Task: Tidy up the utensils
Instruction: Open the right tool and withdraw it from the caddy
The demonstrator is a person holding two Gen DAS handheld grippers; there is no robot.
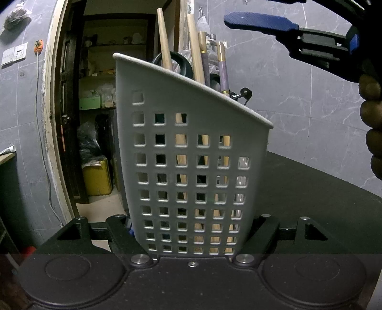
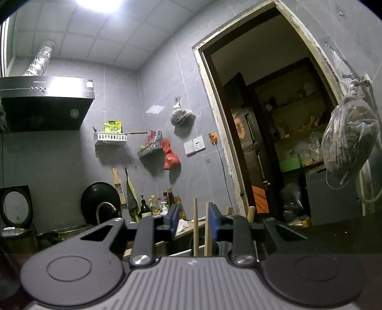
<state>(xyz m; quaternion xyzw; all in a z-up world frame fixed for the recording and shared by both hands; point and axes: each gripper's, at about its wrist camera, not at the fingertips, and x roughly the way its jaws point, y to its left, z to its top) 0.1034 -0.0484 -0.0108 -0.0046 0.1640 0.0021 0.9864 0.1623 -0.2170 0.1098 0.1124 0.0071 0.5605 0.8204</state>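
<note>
— What do the jaws have?

— The left gripper [image 1: 191, 229] is clamped on the base of a grey perforated utensil holder [image 1: 188, 152], one finger against each side wall. The right gripper [image 2: 193, 223] stands parted around two wooden handles [image 2: 195, 226]; the blue pads [image 2: 213, 223] flank them, one handle close against the right pad, and I cannot tell whether it touches.

— And the utensils?

— They stand upright in the holder: pale wooden sticks [image 1: 164, 40], two purple handles with gold bands [image 1: 224, 71] and a dark ring-shaped handle [image 1: 183, 64]. In the left wrist view the right gripper's blue finger [image 1: 260, 21] hovers above the holder's rim, with a person's hand [image 1: 372, 124] at the frame's edge.

— What is it all standing on?

— A black tabletop [image 1: 310, 190] lies behind the holder.

— The room?

— Grey marble-look wall tiles [image 2: 152, 95], an open doorway [image 2: 267, 133] into a cluttered storeroom with shelves. On the wall: a range hood [image 2: 45, 102], two wire racks [image 2: 111, 138], hanging plastic bags [image 2: 349, 136], a switch plate [image 2: 194, 145]. A dark wok [image 2: 100, 200] and bottles [image 2: 155, 205] stand along the counter.
</note>
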